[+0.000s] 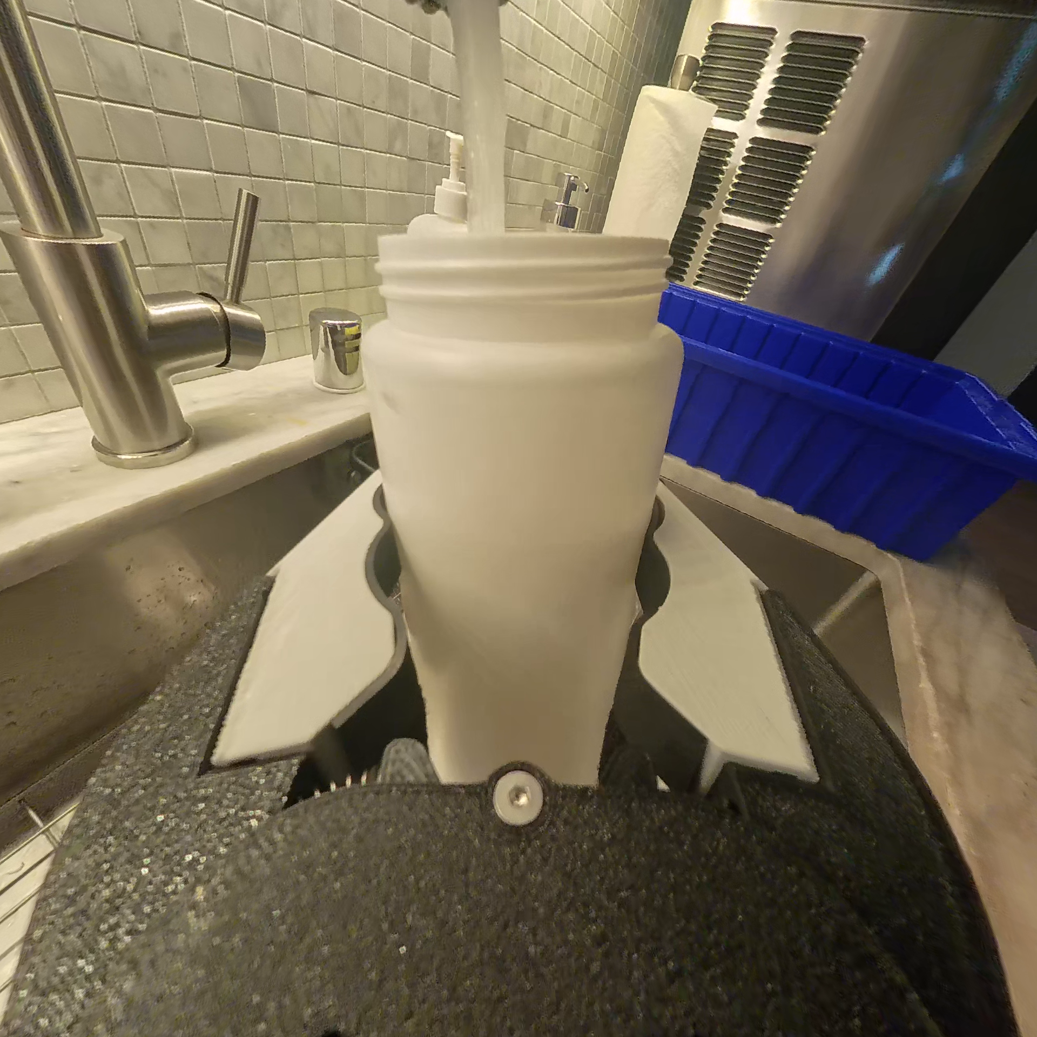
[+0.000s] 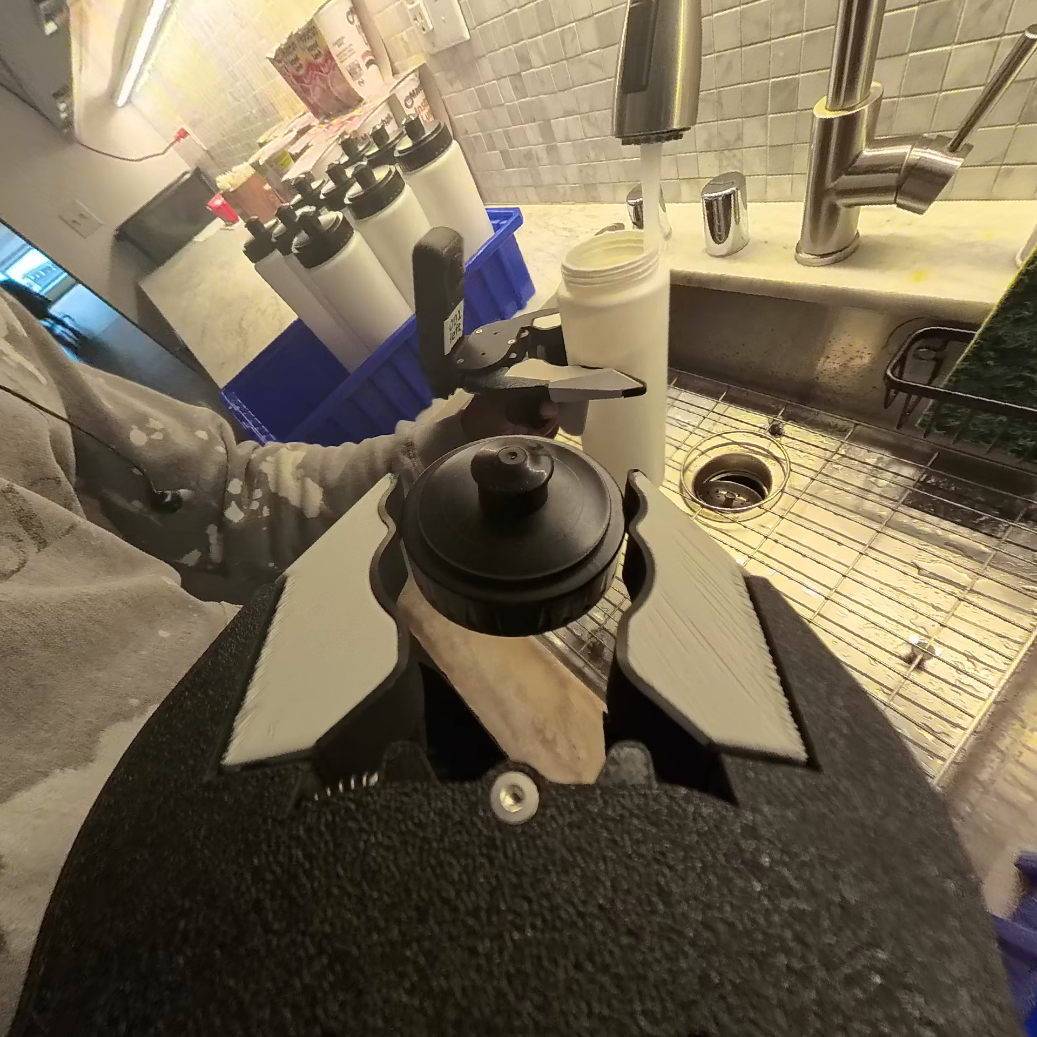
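The left gripper [image 1: 519,561] is clamped on one uncapped white bottle [image 1: 522,449], held upright over the sink [image 1: 112,589], its two pale fingers [image 1: 325,617] pressing the bottle's sides. One stream of water [image 1: 482,112] falls into the bottle's open threaded mouth. Behind it on the bench [image 1: 168,449] stand two pump dispensers, one white [image 1: 452,191] and one chrome [image 1: 567,205], plus one roll of paper towel [image 1: 656,163]. One steel tap [image 1: 112,314] rises to the left, and one blue bin [image 1: 842,426] sits to the right.

The right gripper [image 2: 513,538] is closed on one black spouted cap [image 2: 510,533], held above the sink's near edge. Beyond it, the left gripper [image 2: 561,370] holds the bottle [image 2: 617,348] under the spray head [image 2: 656,73]. One wire grid [image 2: 842,561] covers the sink floor around one drain [image 2: 729,482]. A blue bin [image 2: 393,359] on the bench holds roughly nine capped white bottles [image 2: 359,280]; the farthest are too crowded to count surely.
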Demonstrator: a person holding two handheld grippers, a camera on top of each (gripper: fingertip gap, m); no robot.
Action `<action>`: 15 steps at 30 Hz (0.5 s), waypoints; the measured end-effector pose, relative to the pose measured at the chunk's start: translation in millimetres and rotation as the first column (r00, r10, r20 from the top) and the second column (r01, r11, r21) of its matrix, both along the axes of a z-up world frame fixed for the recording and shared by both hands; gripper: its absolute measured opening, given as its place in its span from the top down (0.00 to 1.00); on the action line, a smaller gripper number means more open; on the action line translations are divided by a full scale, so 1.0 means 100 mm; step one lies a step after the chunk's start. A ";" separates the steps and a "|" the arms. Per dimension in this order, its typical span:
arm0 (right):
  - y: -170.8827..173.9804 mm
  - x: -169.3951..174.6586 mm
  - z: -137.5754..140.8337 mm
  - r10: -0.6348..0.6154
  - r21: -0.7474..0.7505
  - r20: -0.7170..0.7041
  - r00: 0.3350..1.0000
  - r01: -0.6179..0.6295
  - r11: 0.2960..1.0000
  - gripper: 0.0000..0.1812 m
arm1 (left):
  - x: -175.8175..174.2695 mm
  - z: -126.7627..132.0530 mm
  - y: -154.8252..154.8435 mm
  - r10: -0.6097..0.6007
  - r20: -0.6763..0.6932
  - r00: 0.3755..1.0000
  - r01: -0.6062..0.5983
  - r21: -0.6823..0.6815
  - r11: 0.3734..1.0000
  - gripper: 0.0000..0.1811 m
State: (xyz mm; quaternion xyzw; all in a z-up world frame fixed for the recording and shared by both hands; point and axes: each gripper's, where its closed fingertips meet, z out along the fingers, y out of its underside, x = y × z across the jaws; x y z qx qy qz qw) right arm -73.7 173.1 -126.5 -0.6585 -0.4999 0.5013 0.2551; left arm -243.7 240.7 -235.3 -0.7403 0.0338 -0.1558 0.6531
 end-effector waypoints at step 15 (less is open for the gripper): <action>-0.05 -0.16 0.30 0.055 0.010 -0.177 0.983 -0.055 0.998 0.57 | 0.33 0.71 -0.67 -0.032 -0.033 0.999 0.033 0.031 0.999 0.53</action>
